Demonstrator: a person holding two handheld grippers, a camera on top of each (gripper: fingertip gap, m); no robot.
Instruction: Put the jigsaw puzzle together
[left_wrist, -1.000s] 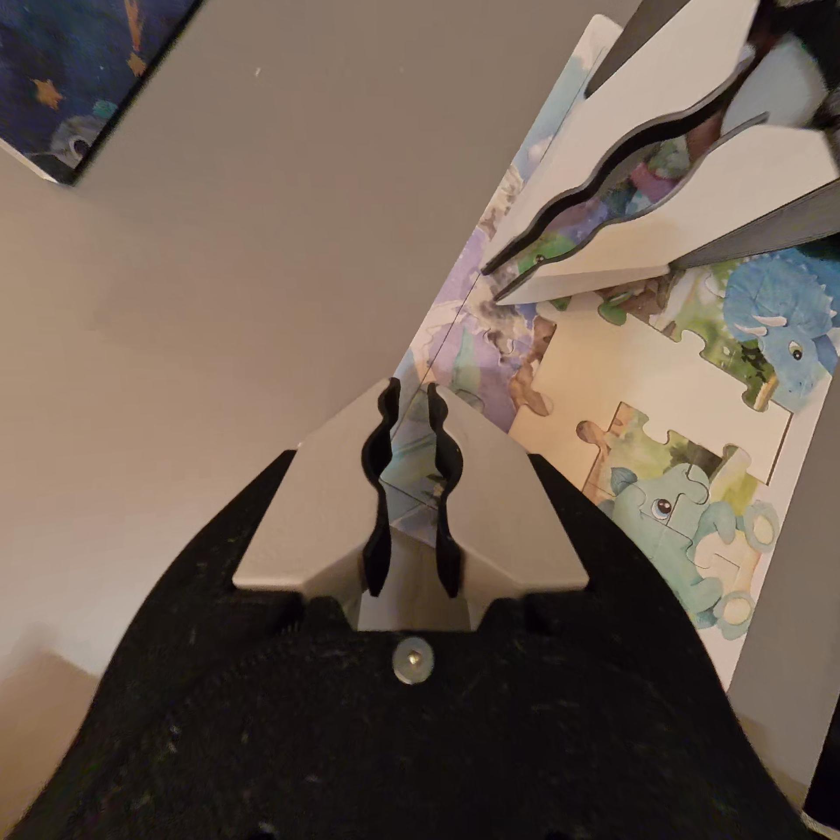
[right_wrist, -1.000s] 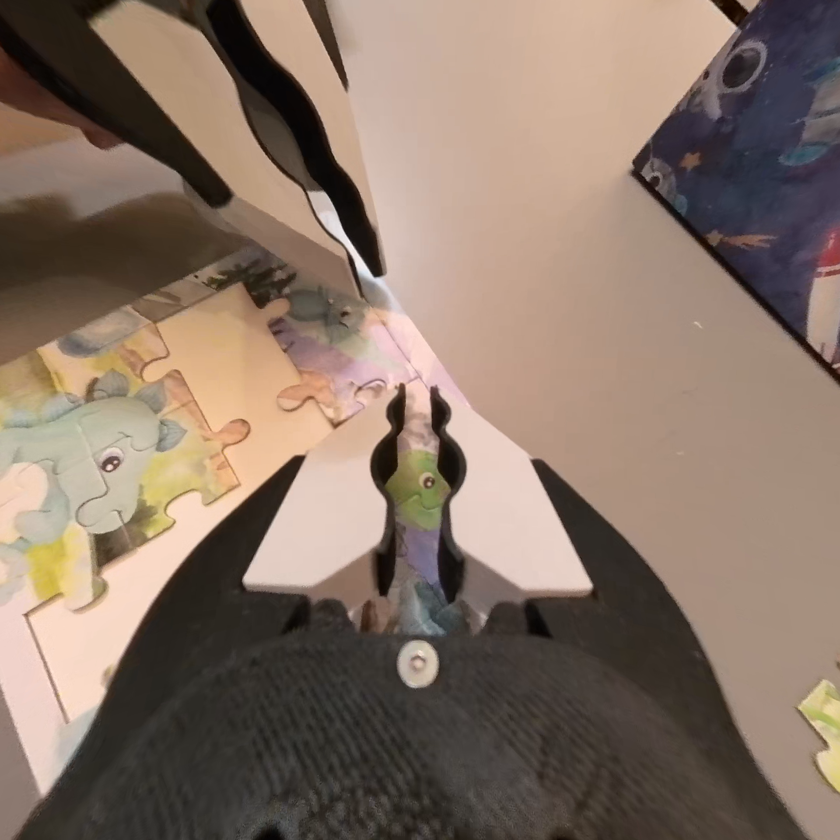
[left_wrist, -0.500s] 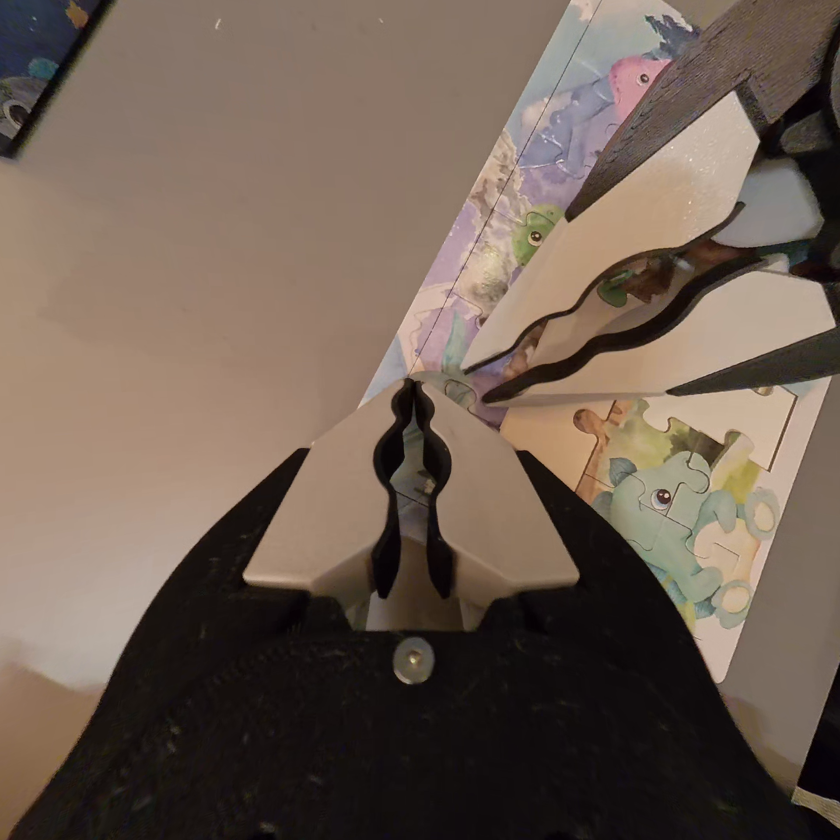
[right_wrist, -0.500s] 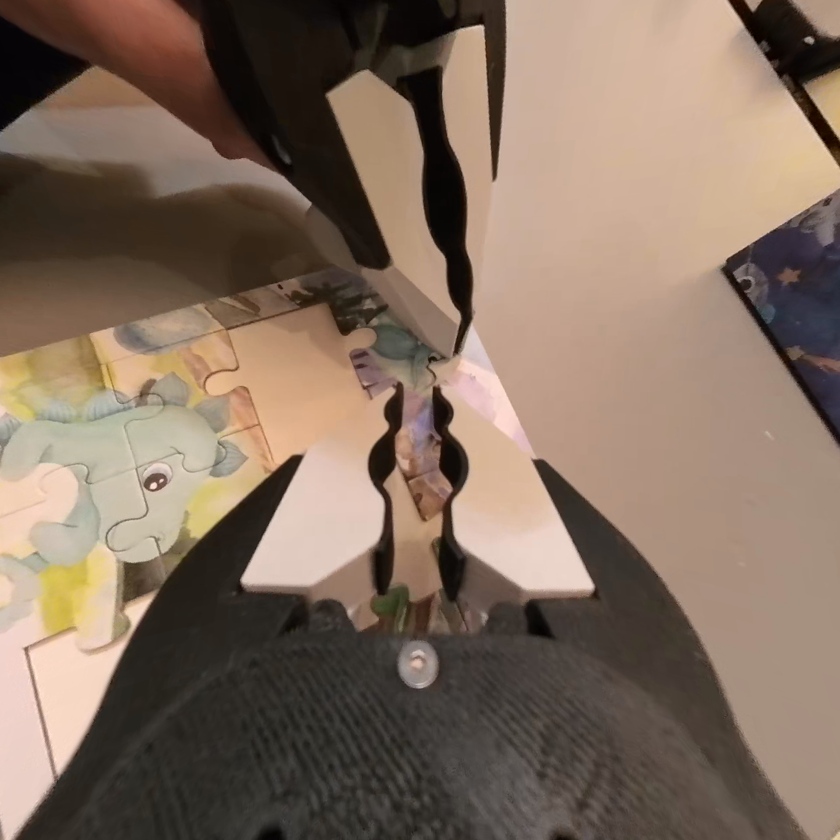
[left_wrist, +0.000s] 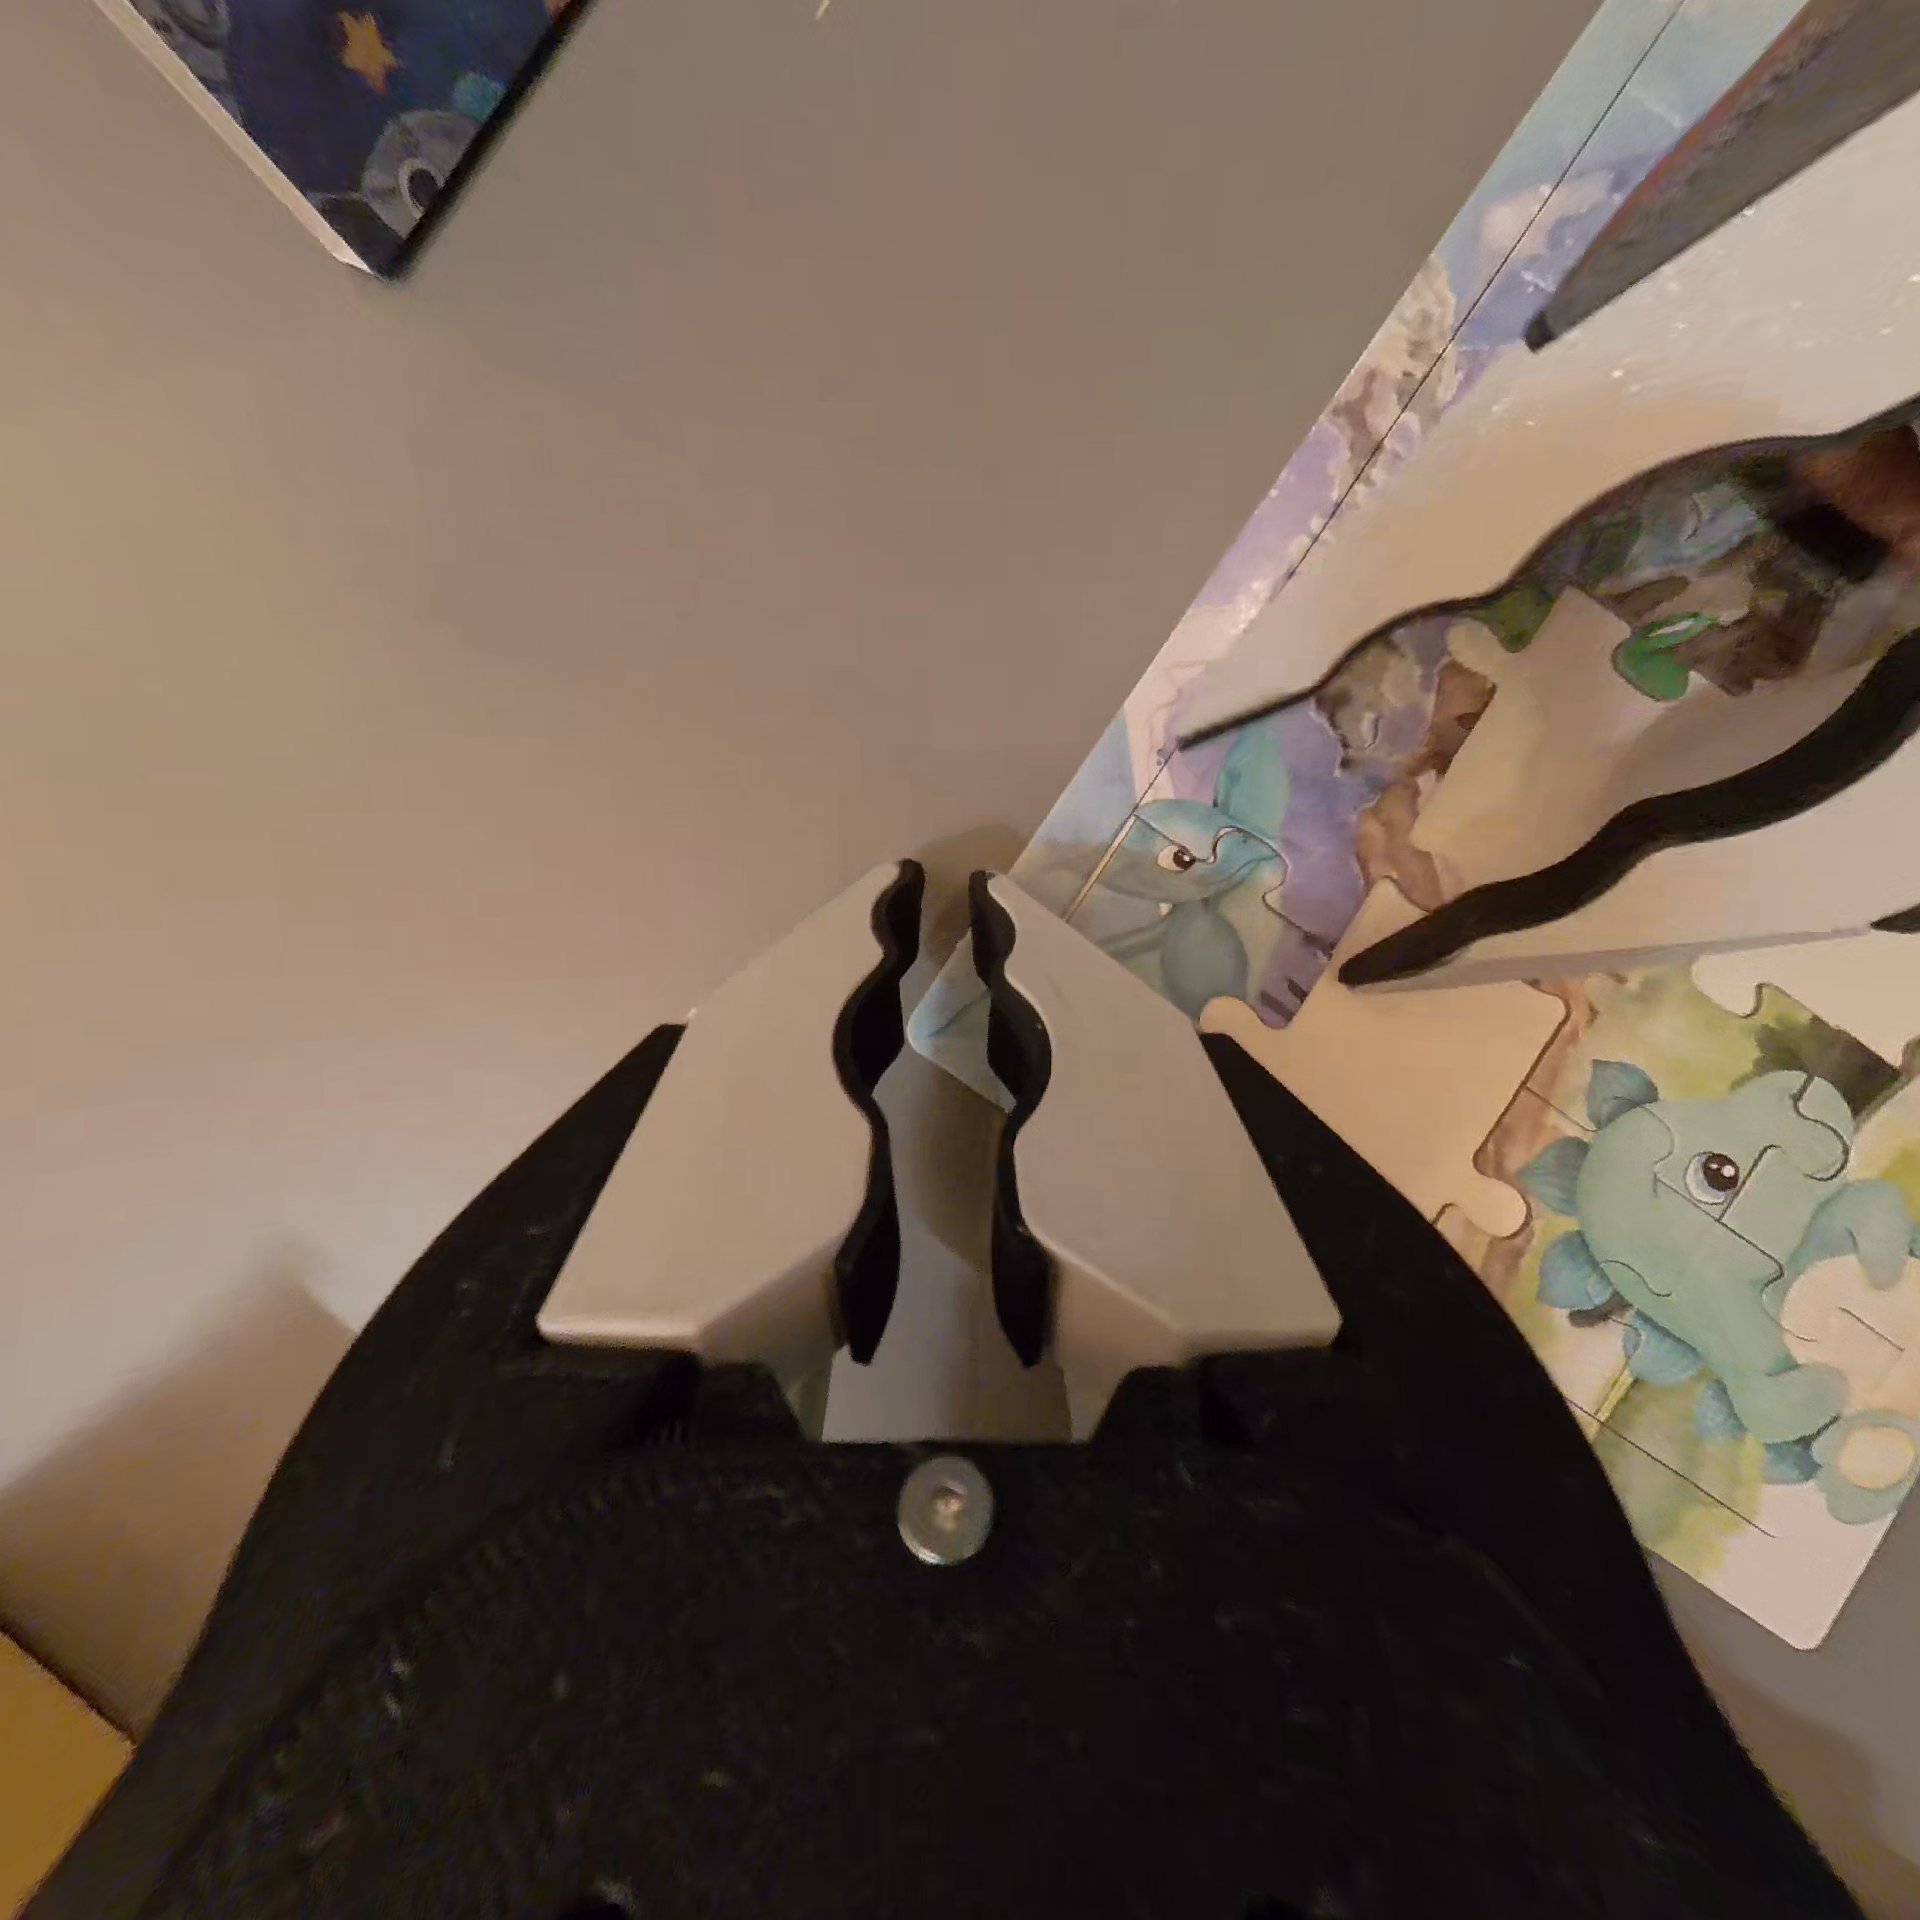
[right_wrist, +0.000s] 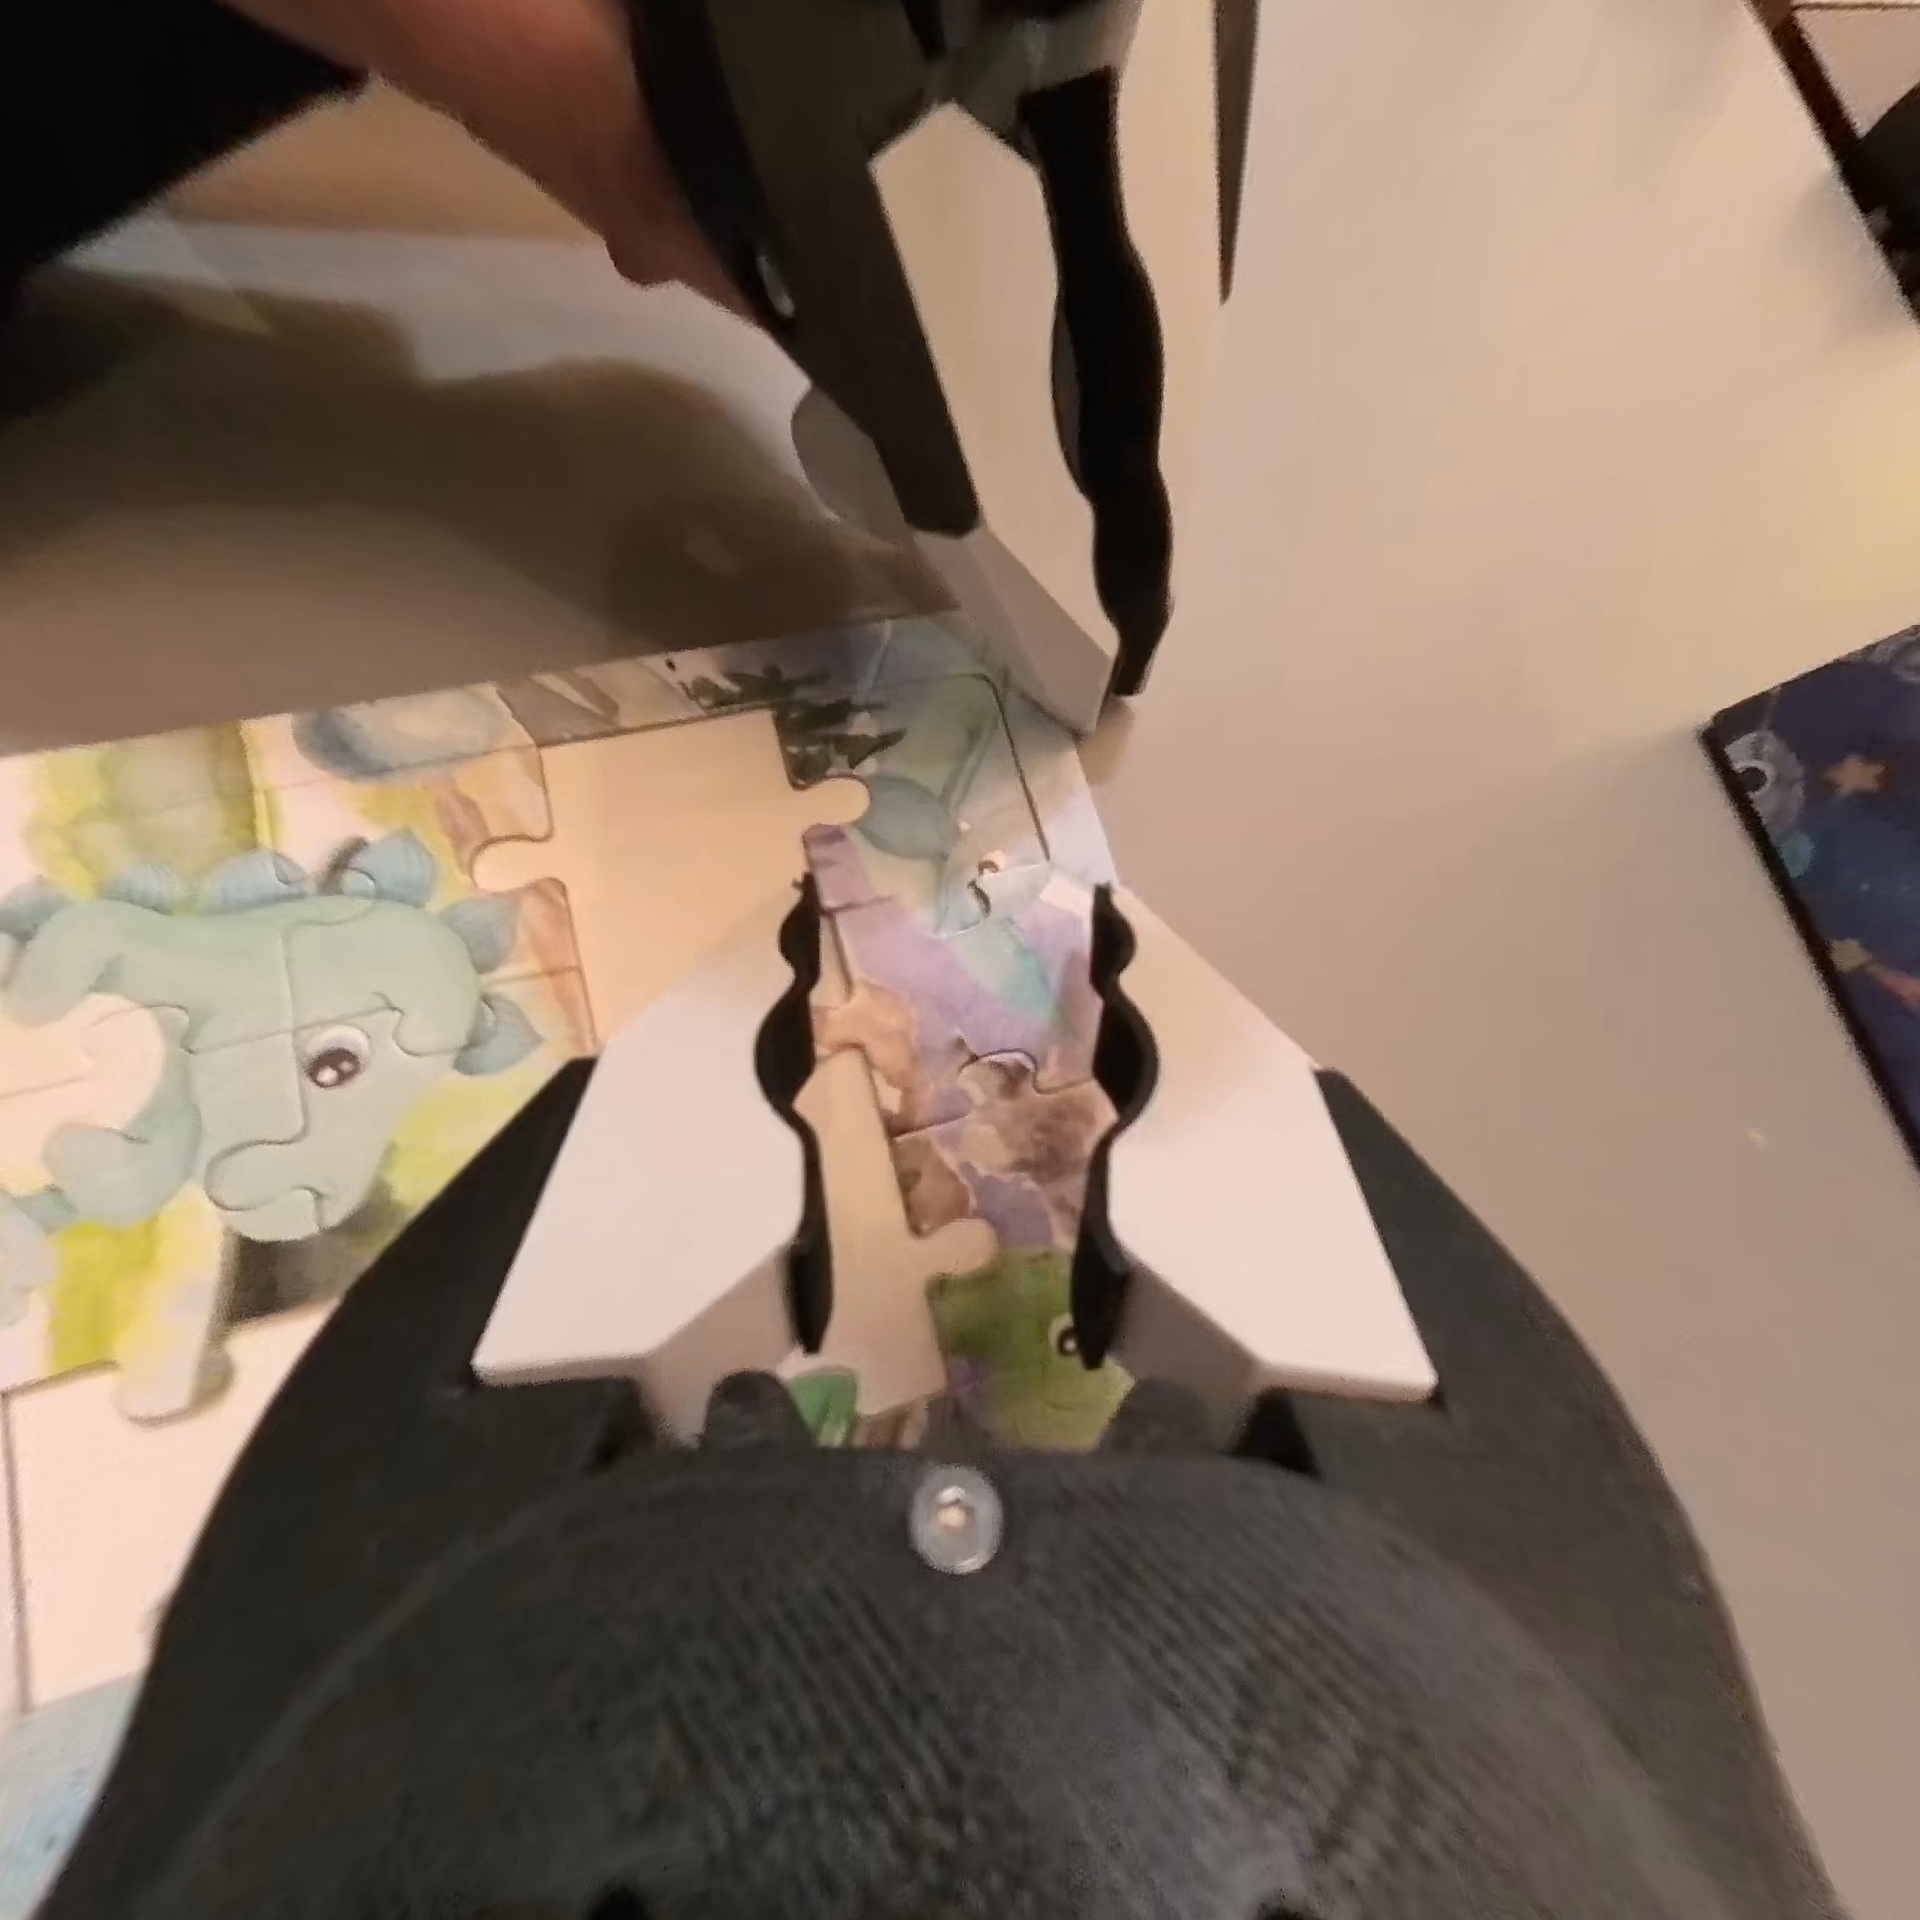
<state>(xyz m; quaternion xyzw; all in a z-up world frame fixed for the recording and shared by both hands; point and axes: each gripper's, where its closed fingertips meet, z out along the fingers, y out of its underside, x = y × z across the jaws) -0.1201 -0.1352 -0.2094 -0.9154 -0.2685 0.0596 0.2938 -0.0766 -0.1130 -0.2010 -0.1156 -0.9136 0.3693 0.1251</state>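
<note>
The puzzle board (left_wrist: 1434, 1049) lies flat on the grey table, partly filled; it also shows in the right wrist view (right_wrist: 665, 800). A teal dinosaur (left_wrist: 1704, 1226) (right_wrist: 291, 1029) is assembled in it. My right gripper (right_wrist: 951, 894) is open and empty, low over the purple pieces. The green dinosaur piece (right_wrist: 1029, 1340) lies in the board between its fingers. It also shows at the right of the left wrist view (left_wrist: 1268, 862). My left gripper (left_wrist: 940, 883) is nearly shut and holds nothing. Its tips are at the board's near corner (left_wrist: 956, 1023), as the right wrist view (right_wrist: 1127, 665) also shows.
A dark blue space-picture board (left_wrist: 343, 114) lies apart on the table, also in the right wrist view (right_wrist: 1849, 852). A person's hand (right_wrist: 623, 156) holds the left gripper. Bare cream slots remain in the board's middle. A tan edge (left_wrist: 42, 1725) shows at lower left. The tips of one gripper are about 5 cm away from the tips of the other.
My right gripper has opened and let go of the green dinosaur piece, which now lies in the board. My left gripper has shifted to the board's corner, its jaws still close together.
</note>
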